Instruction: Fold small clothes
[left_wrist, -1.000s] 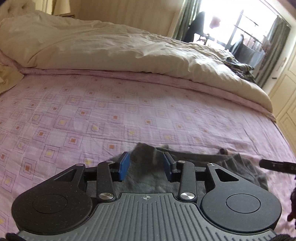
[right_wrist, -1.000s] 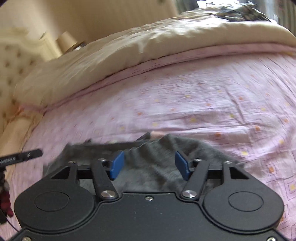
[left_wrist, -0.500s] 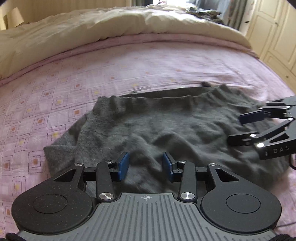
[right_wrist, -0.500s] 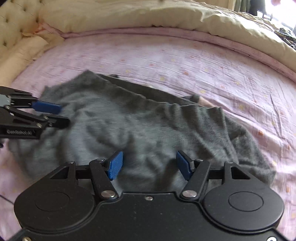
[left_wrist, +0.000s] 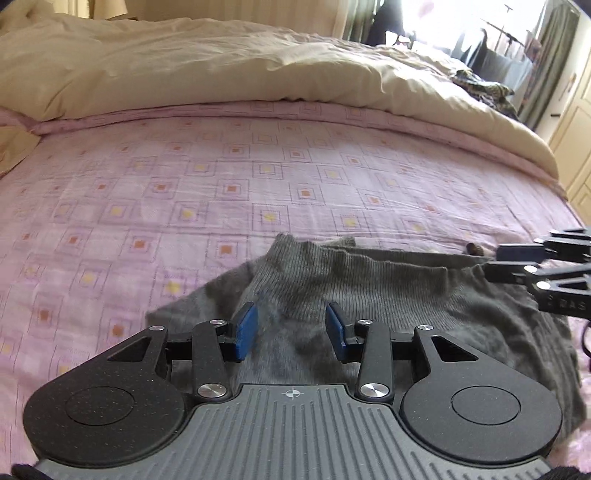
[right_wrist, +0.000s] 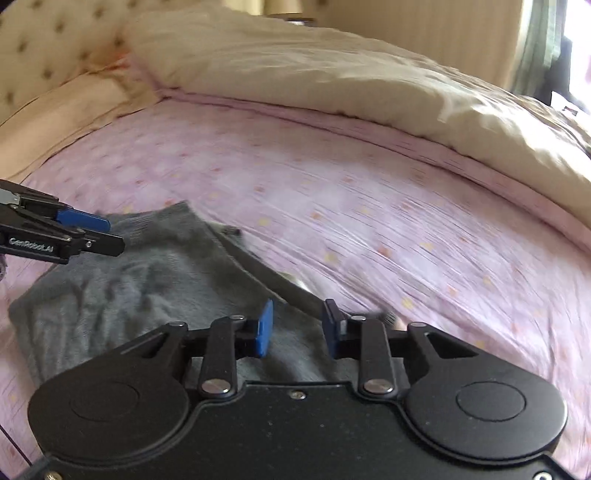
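A small grey knit garment (left_wrist: 399, 295) lies crumpled on the pink patterned sheet (left_wrist: 221, 177), its ribbed top edge facing the far side. My left gripper (left_wrist: 291, 330) is open low over the garment's left part, with cloth showing between its blue pads. In the right wrist view the same garment (right_wrist: 140, 284) spreads to the left. My right gripper (right_wrist: 297, 326) is at its right top edge, jaws narrow but apart, and the hem runs between them. Each gripper shows in the other's view: the right gripper (left_wrist: 495, 261) at the far right, the left gripper (right_wrist: 114, 232) at the left.
A cream duvet (left_wrist: 221, 66) is bunched along the far side of the bed. A tufted headboard (right_wrist: 44, 44) stands at the left. A dark patterned cloth (left_wrist: 480, 83) lies on the duvet near a bright window (left_wrist: 443, 22). Cream cupboard doors (left_wrist: 572, 129) are at the right.
Both grippers have dropped lower towards the garment's top edge. The right gripper's jaws have narrowed around the hem. The left gripper's jaws keep the same gap.
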